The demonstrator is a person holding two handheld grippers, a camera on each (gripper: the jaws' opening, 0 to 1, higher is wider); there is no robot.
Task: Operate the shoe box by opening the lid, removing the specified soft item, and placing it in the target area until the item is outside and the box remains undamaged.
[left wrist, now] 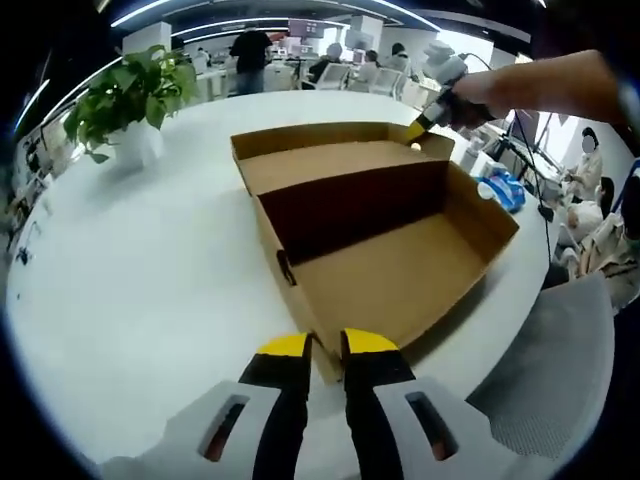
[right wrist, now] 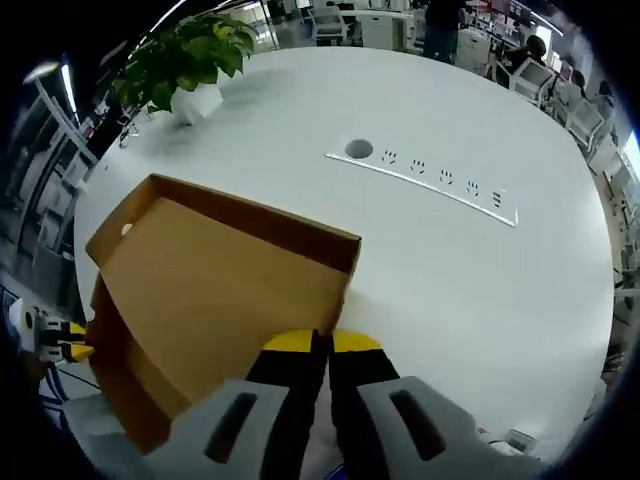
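Pinching the shoe box point(left wrist: 400, 270) wall and lid point(right wrist: 220, 280), both grippers' jaws are holding it open, apparently empty.

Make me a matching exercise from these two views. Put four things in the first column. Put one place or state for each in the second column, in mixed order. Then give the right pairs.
Column one:
1. lid
2. left tool
3. plant
4. socket strip

Column two:
A. stands in a white pot
B. at the near corner of the shoe box
C. swung open
D. set flat into the table

Pairs: 1-C, 2-B, 3-A, 4-D
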